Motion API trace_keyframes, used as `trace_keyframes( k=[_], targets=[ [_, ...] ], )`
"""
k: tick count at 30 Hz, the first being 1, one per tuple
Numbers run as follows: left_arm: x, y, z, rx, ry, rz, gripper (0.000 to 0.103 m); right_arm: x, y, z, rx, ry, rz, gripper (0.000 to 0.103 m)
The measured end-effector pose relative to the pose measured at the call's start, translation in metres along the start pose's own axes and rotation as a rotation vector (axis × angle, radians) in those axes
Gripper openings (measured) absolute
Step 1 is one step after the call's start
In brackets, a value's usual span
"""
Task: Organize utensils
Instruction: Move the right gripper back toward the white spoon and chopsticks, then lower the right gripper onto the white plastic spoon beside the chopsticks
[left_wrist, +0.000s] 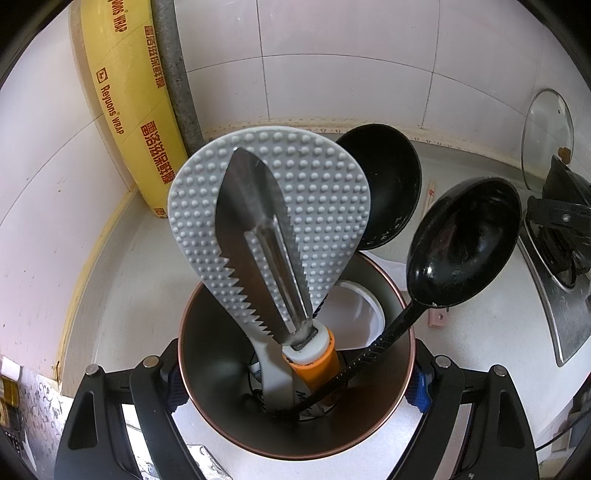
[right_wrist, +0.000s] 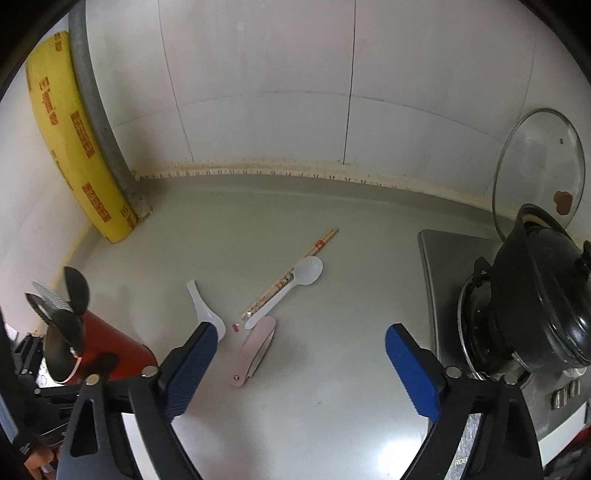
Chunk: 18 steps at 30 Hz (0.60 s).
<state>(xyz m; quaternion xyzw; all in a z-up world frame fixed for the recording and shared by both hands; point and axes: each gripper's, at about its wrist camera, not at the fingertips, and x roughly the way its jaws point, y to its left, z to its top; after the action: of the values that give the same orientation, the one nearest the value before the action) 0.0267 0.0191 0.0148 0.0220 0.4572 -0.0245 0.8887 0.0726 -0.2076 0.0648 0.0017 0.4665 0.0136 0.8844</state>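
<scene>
The left gripper (left_wrist: 295, 391) has its jaws clamped on the sides of a round metal utensil holder (left_wrist: 295, 435), dark and smooth inside with a thin copper-coloured rim; from the right wrist view its outer wall is glossy red. Standing in it are a pale grey plastic rice paddle (left_wrist: 269, 206) covered in small raised bumps, a steel peeler-knife (left_wrist: 255, 251) with saw-toothed edges and an orange-and-white handle, and two glossy black ladles (left_wrist: 465, 240), one with a ribbed stem.

The right gripper (right_wrist: 299, 369) hangs above the smooth grey surface (right_wrist: 332, 424) with its ribbed blue-padded jaws spread wide and nothing between them. Ahead of it lie the loose utensils: a white ceramic soup spoon (right_wrist: 205, 312) with a curved handle, a translucent white plastic spoon (right_wrist: 291, 288), a pair of printed wooden chopsticks (right_wrist: 291, 273) close alongside that spoon, and a folded pink pocket knife (right_wrist: 255, 350) with its blade edge showing.

A long yellow cling-wrap box (right_wrist: 77, 155) leans in the tiled corner. To the right, a black pot (right_wrist: 543, 295) sits on a steel gas hob (right_wrist: 443, 288), and a glass lid (right_wrist: 539, 166) leans upright against the wall.
</scene>
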Motion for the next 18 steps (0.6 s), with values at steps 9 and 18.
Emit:
trace_keyframes(
  k=[9,18],
  targets=[
    [-0.001,0.002,0.000,-0.010,-0.004,-0.002,0.089,0.044,-0.010,0.010,0.041,0.121,0.038,0.068],
    [-0.002,0.000,-0.004,-0.005,-0.012,-0.002,0.089,0.096,-0.024,0.035,0.131,0.235,0.087,0.062]
  ],
)
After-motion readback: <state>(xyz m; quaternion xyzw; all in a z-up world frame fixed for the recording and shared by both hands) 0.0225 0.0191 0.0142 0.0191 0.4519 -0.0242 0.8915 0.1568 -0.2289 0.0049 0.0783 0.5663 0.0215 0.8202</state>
